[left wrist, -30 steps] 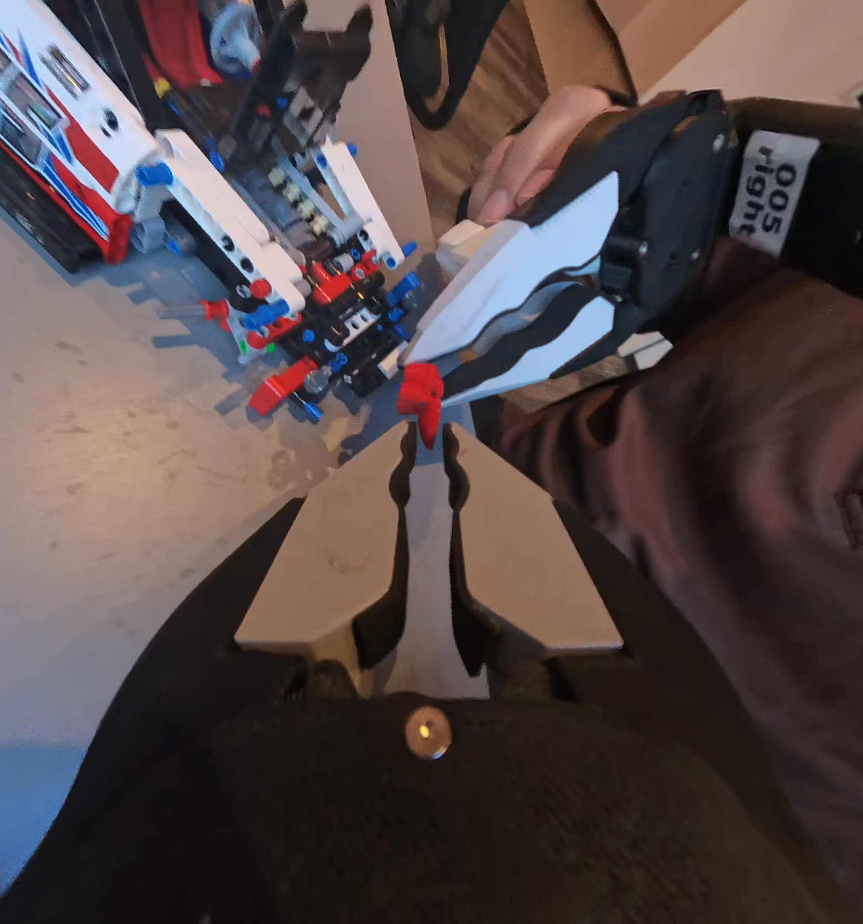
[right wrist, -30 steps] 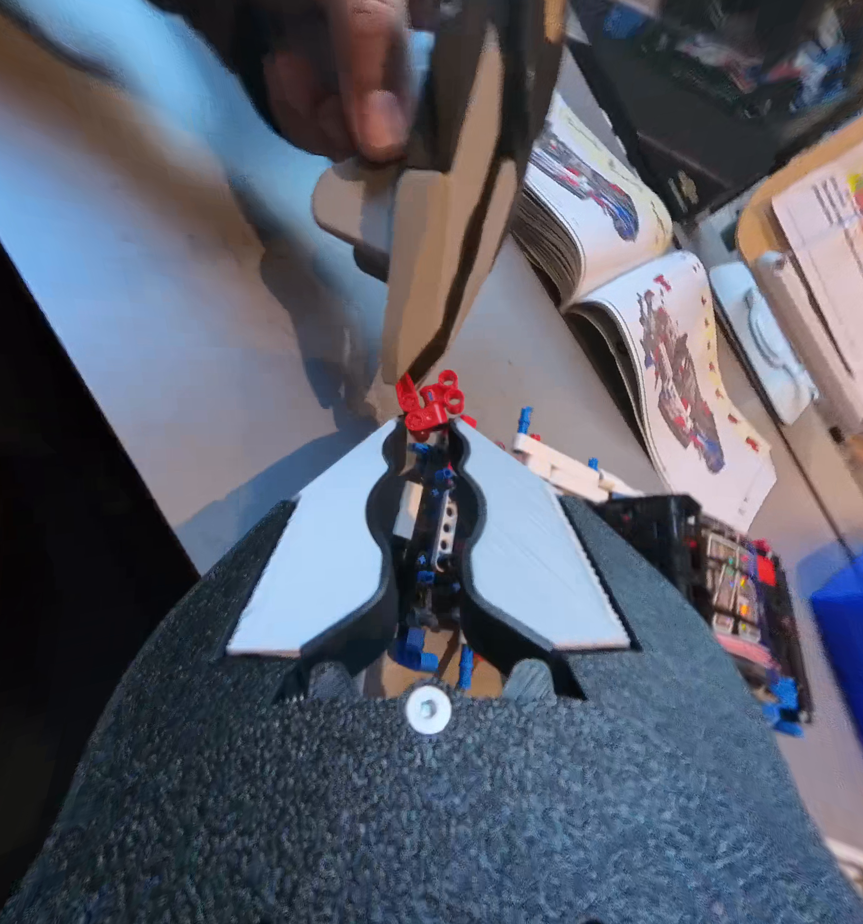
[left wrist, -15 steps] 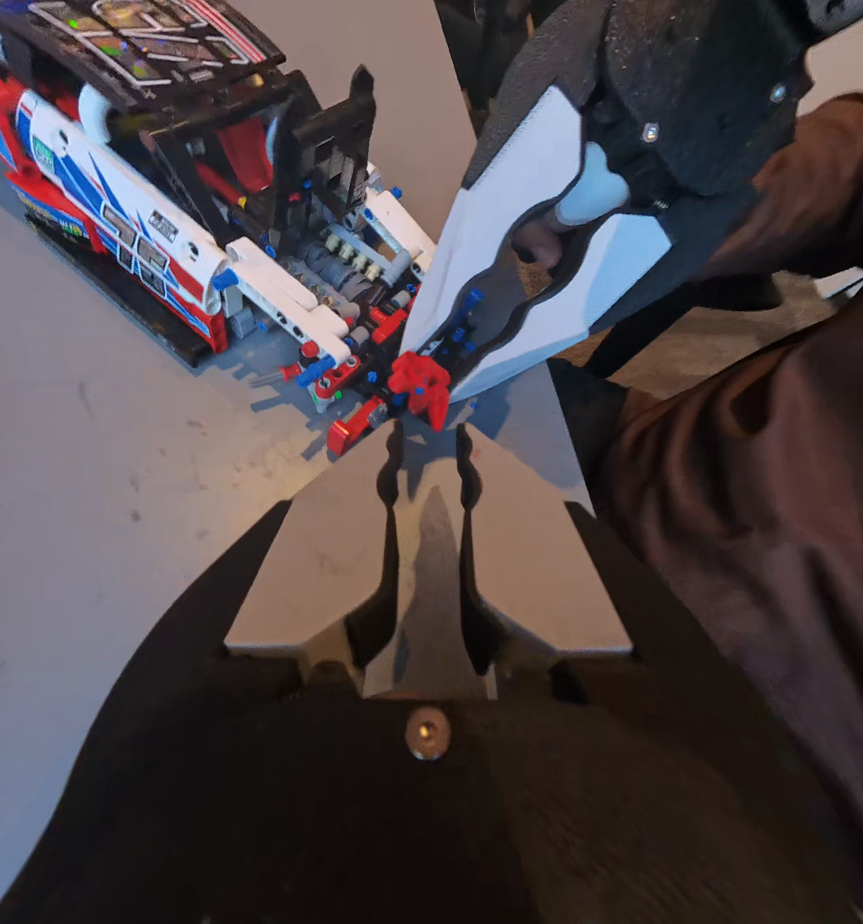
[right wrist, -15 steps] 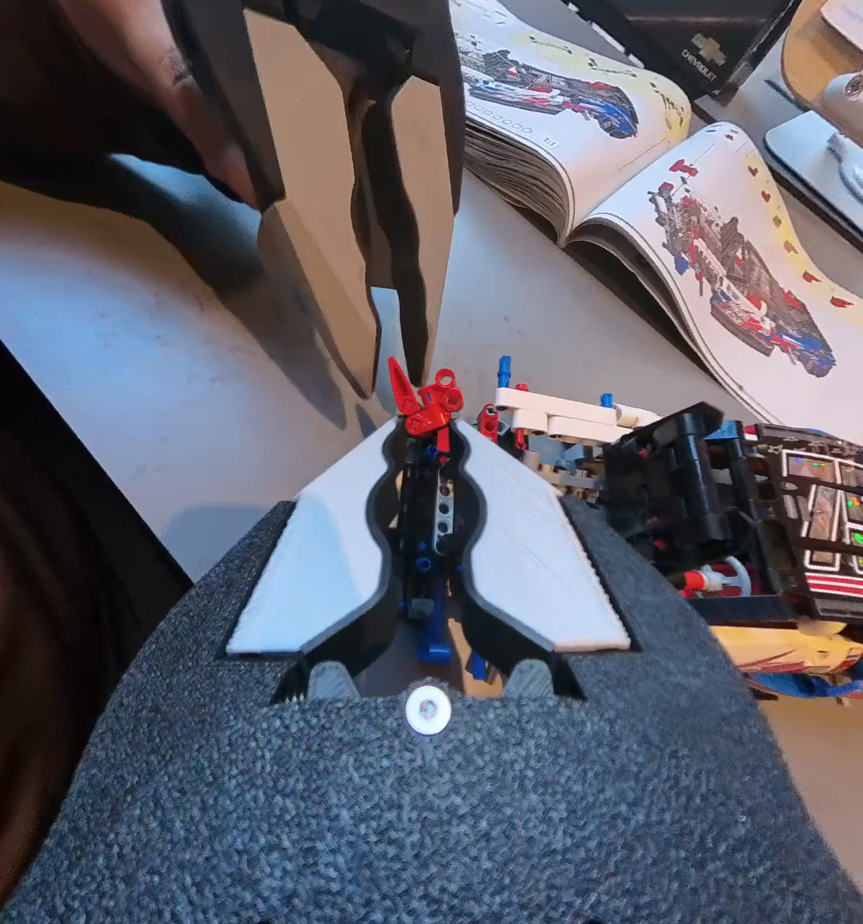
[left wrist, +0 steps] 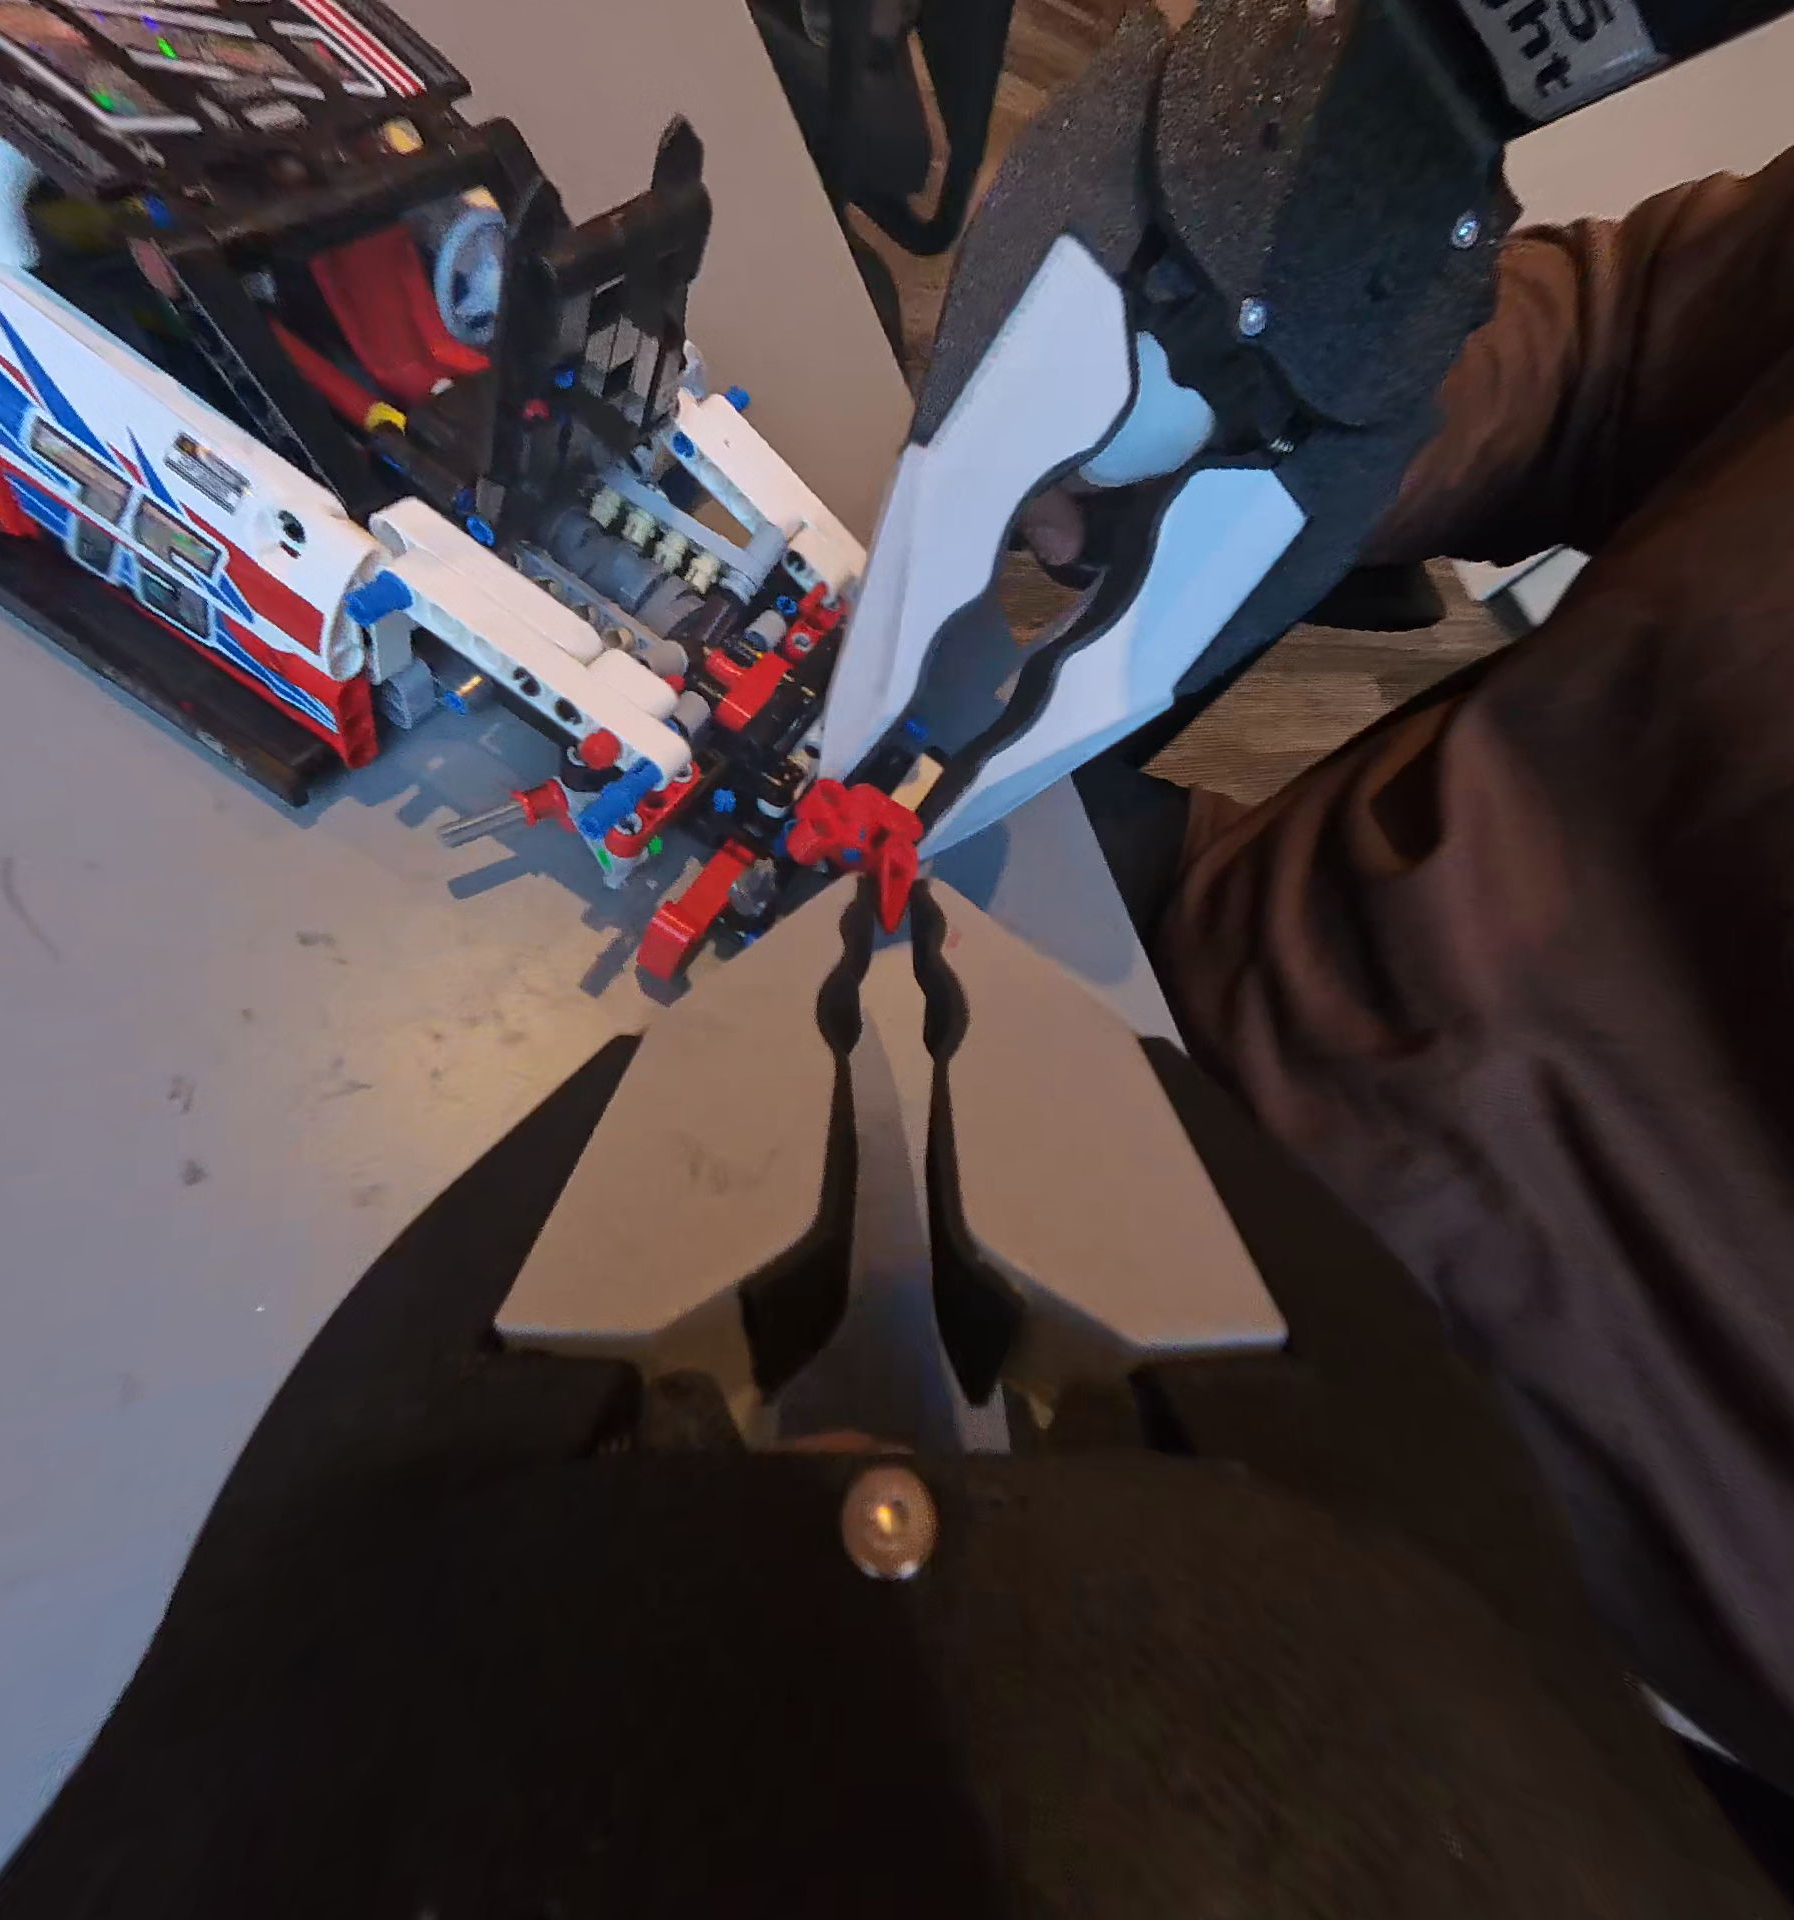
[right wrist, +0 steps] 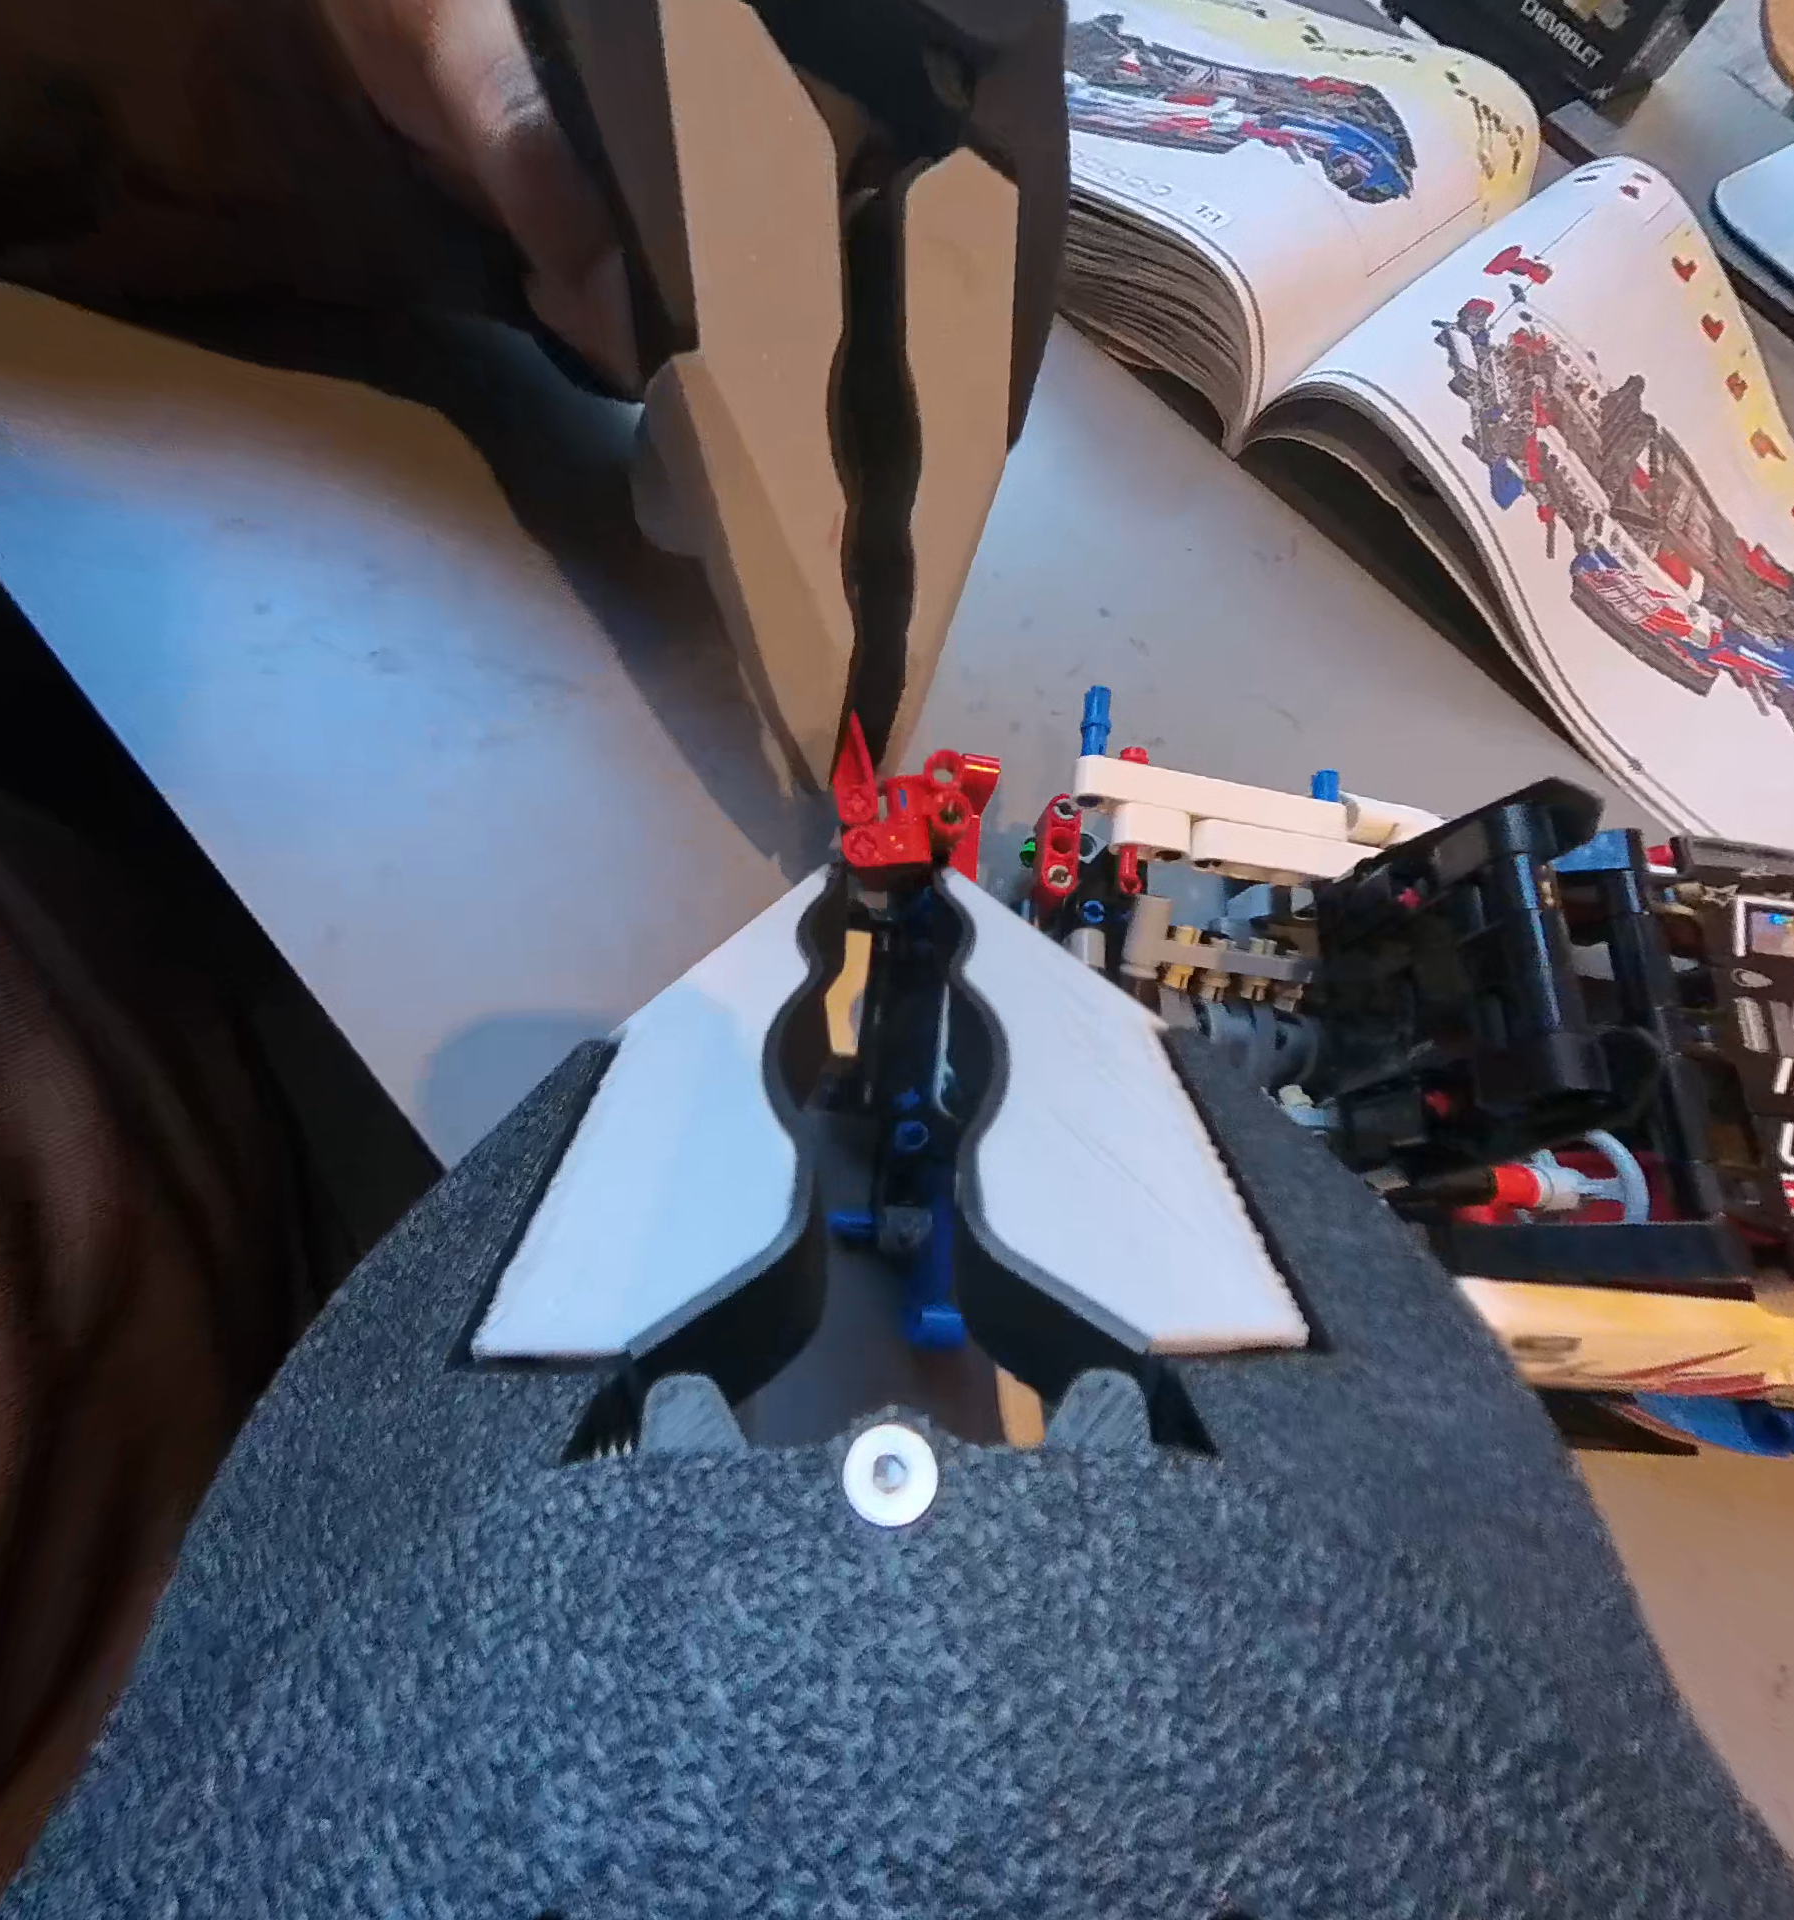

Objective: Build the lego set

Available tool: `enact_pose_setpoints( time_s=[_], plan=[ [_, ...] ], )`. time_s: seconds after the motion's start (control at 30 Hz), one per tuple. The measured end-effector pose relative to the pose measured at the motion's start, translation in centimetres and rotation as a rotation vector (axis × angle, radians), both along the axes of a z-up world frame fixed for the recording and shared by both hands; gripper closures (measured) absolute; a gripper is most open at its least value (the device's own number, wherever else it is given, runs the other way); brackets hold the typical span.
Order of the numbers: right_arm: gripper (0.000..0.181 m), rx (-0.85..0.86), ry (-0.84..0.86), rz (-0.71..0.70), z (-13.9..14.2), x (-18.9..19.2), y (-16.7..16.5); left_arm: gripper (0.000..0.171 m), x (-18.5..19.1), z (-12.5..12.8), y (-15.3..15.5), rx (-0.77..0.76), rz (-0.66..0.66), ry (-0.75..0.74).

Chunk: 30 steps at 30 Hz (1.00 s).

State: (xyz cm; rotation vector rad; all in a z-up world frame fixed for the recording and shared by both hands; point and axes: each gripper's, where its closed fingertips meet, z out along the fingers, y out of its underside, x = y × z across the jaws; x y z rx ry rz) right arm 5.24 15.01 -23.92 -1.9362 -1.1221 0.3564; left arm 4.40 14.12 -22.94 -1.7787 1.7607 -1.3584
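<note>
Two handheld grippers meet tip to tip above a grey table [left wrist: 197, 1091]. The right gripper [right wrist: 888, 883] is clamped on a slim black sub-assembly [right wrist: 908, 1049] of Lego beams with blue pins, which runs lengthwise between its white fingers [right wrist: 1090, 1132]. A cluster of red connector pieces [right wrist: 908, 816] sits at the front end of that sub-assembly, poking out past the fingertips. The left gripper [left wrist: 888, 914] comes in from the opposite side with its jaws nearly together, pinching a thin red prong of the same cluster [left wrist: 857, 831]; in the right wrist view its tan fingers [right wrist: 768, 468] point straight down onto the red piece.

Just beside the meeting point rests the large, partly built Lego car [left wrist: 280, 436], lying on the table. It has white side panels with blue and red stripes, a black frame, a grey engine block with a row of pale cylinders, and loose-looking red and blue pins at its open end.

Beyond the car, an instruction booklet [right wrist: 1495, 343] lies open on the table, showing coloured pictures of the model. A person's brown sleeve [left wrist: 1599, 831] fills the right edge of the left wrist view.
</note>
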Motion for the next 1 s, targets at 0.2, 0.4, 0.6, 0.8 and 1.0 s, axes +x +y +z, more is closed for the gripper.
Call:
enact_pose_setpoints(
  time_s=[0.2,0.4,0.6,0.8,1.0],
  plan=[
    [0.131,0.057,0.025,0.066,1.1,0.0,-0.5,0.168,-0.2,0.0,-0.5,-0.090,-0.064,0.029],
    [0.146,0.112,-0.054,0.119,0.5,-0.7,-0.1,0.168,0.1,-0.3,-0.6,-0.086,-0.118,0.064],
    [0.155,0.075,-0.046,0.059,0.2,-0.2,0.7,0.168,0.5,-0.2,0.2,-0.097,-0.078,0.043],
    [0.155,0.057,-0.024,0.019,0.2,0.0,0.8,0.162,-0.6,-0.6,0.4,0.041,0.016,0.027],
    [0.155,0.046,0.002,0.010,0.4,0.1,1.0,0.159,-0.9,-0.4,1.0,0.034,0.122,-0.033]
  ],
)
